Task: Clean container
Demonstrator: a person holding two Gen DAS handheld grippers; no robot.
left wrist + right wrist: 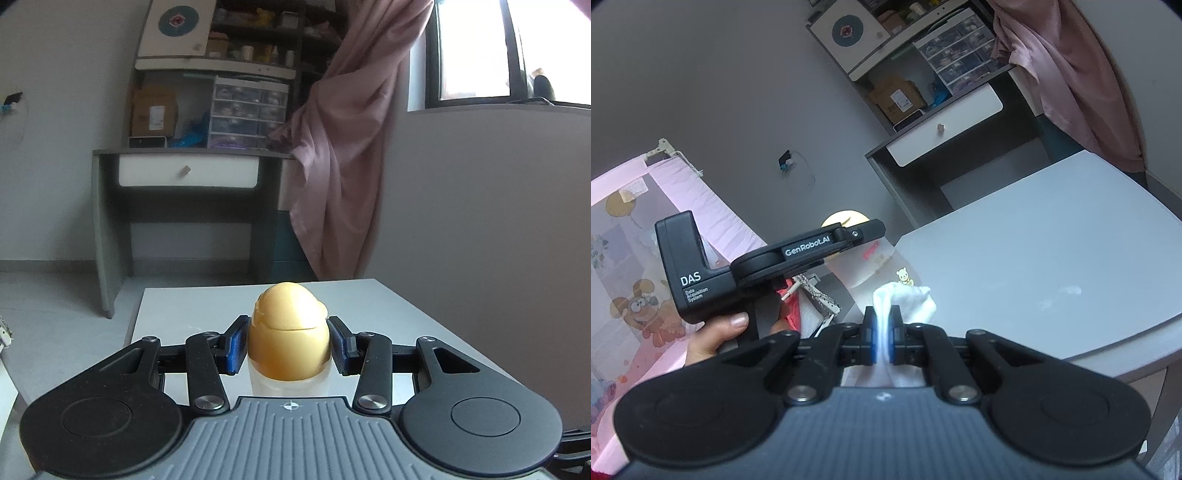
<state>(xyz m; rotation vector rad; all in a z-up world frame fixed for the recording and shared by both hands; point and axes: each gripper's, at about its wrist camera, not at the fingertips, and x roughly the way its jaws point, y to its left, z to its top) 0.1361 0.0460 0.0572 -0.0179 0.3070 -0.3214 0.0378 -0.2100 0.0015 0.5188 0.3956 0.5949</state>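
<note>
My left gripper clamps the container, a clear bottle with a smooth yellow cap, above the near table. It seems light, slippery. My right gripper pinches a soft white cloth.

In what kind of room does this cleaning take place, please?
Probably a child's bedroom at home: a pink cartoon-printed cot side, a grey desk with a white drawer, and a long pink curtain beside a window.
</note>
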